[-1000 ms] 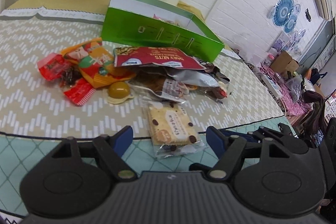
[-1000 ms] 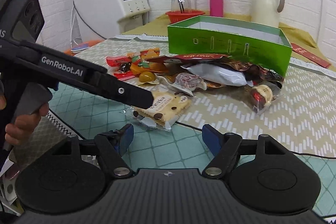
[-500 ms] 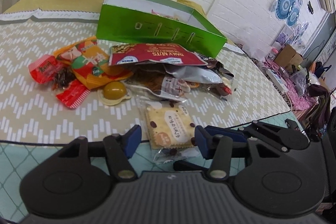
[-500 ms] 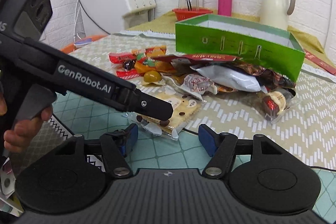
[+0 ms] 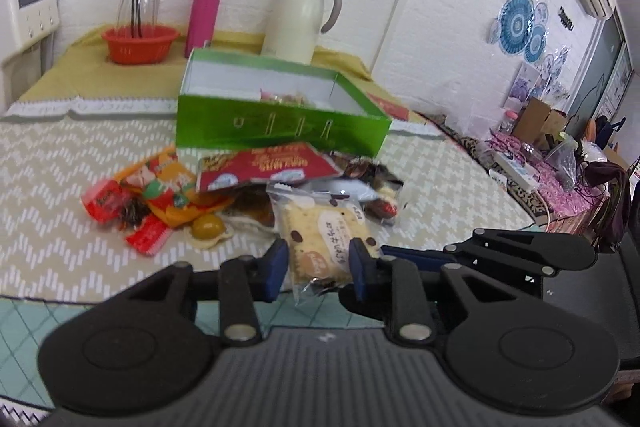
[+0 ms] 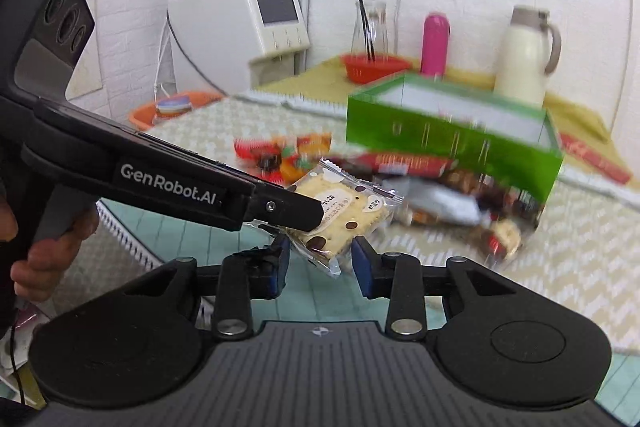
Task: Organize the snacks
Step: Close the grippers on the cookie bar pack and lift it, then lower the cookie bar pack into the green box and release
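My left gripper point(image 5: 318, 269) is shut on a clear-wrapped cracker packet point(image 5: 326, 237) with dark chips and holds it lifted above the table. The same packet point(image 6: 340, 215) shows in the right wrist view, tilted in the air, with the left gripper's fingers point(image 6: 296, 213) pinching its near end. My right gripper point(image 6: 320, 265) is open just under the packet's lower edge. A pile of snack packets point(image 5: 256, 183) lies on the cloth in front of the open green box point(image 5: 280, 119), which holds a few snacks.
Behind the box stand a cream thermos jug point(image 5: 298, 19), a pink bottle point(image 5: 203, 15) and a red basket point(image 5: 140, 43). A water dispenser point(image 6: 256, 35) stands at the left. The table's right edge point(image 5: 520, 211) drops off to clutter.
My left gripper has closed on the cracker packet and lifted it off the table. My right gripper has come in under it and narrowed slightly.
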Motion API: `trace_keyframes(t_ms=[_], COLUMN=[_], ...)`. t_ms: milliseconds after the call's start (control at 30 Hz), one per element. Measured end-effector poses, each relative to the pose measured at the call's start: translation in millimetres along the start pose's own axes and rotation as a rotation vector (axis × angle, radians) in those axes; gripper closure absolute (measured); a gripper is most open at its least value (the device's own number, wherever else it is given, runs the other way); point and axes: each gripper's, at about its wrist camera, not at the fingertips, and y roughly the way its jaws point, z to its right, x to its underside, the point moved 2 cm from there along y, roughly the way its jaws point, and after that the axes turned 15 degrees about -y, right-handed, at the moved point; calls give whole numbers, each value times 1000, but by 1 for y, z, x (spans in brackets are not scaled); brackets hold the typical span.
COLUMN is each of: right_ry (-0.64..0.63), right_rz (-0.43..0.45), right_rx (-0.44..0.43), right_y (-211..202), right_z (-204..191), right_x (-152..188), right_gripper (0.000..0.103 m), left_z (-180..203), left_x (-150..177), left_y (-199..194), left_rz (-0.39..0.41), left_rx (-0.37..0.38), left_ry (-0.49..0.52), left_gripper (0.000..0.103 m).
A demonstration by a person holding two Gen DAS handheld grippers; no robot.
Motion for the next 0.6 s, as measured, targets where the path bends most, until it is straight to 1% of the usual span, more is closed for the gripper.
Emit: trace_keyframes(t_ms=[133, 300, 433, 600], right_ry=[-10, 2, 16, 81], right_rz=[79, 129, 124, 87], right_rx=[39, 79, 85, 63], right_y=[-1, 25, 55, 95], right_z=[17, 49, 72, 103], right_x=[-22, -48, -61, -64], right_gripper=[43, 42, 45, 47], left_z=[8, 1, -13, -39], left_x=[-31, -78, -108, -138], left_y=[0, 26, 61, 107], left_rz=[71, 105, 103, 55], left_rx=[16, 31, 14, 4], left_ry=[27, -16, -38, -139], left_gripper=[78, 78, 78, 78])
